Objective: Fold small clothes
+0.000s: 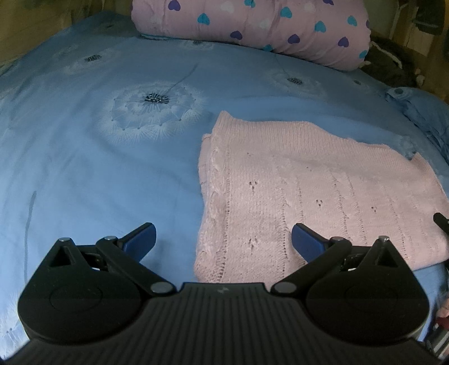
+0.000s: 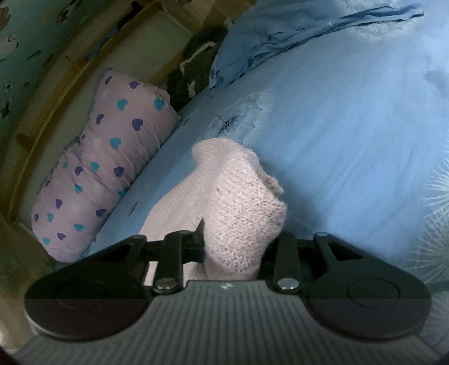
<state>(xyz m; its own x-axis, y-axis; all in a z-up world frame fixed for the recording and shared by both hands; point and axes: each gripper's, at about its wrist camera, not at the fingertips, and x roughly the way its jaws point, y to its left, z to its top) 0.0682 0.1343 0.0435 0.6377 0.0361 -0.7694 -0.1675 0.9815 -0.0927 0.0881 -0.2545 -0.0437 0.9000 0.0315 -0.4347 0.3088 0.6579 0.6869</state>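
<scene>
One pink knit [image 1: 322, 196] lies on one blue bed [image 1: 84, 168]. One heart-print pillow [image 1: 252, 25] sits at twelve o'clock. Two tongs: left [image 1: 223, 238], right [image 2: 238, 247].

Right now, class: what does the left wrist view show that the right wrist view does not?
Only the left wrist view: the pink knit garment lying flat, with the left tool open above its near edge. Only the right wrist view: the right tool shut on a bunched fold of that garment. Both: the blue dandelion bedcover and the heart-print pillow.
</scene>
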